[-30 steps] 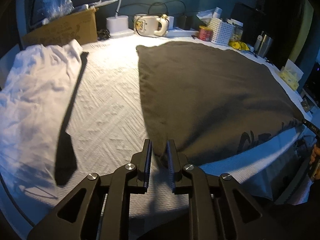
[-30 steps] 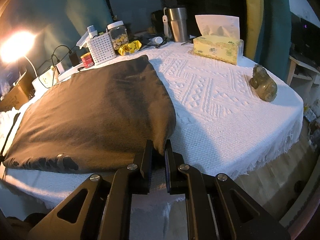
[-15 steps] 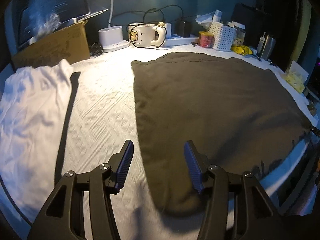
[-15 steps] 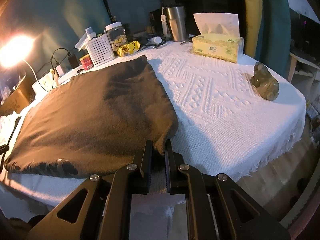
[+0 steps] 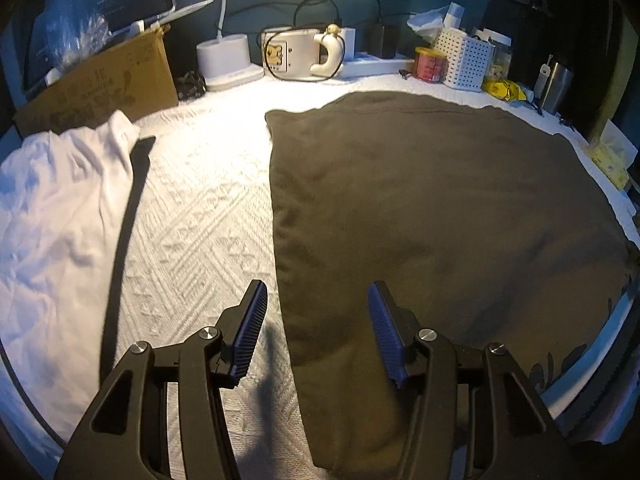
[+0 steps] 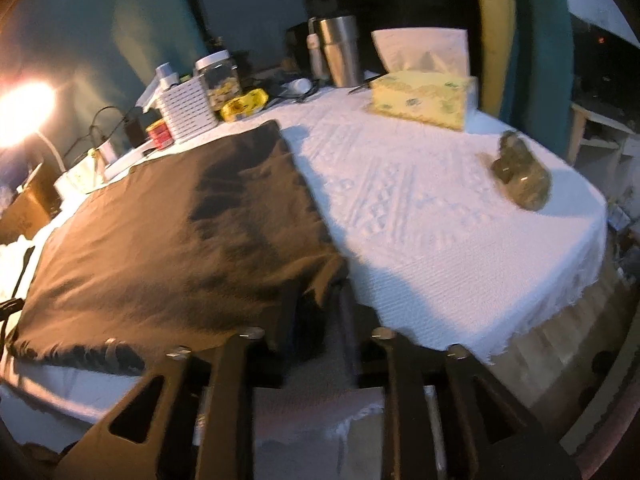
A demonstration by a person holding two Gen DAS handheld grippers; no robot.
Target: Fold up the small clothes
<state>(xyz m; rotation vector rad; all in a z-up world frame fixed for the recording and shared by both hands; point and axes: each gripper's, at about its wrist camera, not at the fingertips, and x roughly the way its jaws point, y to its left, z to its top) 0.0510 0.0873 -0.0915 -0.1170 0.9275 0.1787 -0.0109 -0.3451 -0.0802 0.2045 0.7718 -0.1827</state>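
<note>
A dark garment (image 5: 440, 208) lies flat on the white-covered bench (image 5: 200, 216), already folded to a rough rectangle, though judging by its bulk at least one more fold seems left. Nearest the camera, the left claw (image 5: 316, 332) is spread wide and released, straddling the garment's near left edge without gripping it. The right claw (image 6: 316, 312), blurred, sits at the near right corner with a gap between its fingers; whether cloth is pinched cannot be told. Beyond, a white garment (image 5: 56, 208) waits unfolded beside a cardboard box (image 5: 100, 88).
</note>
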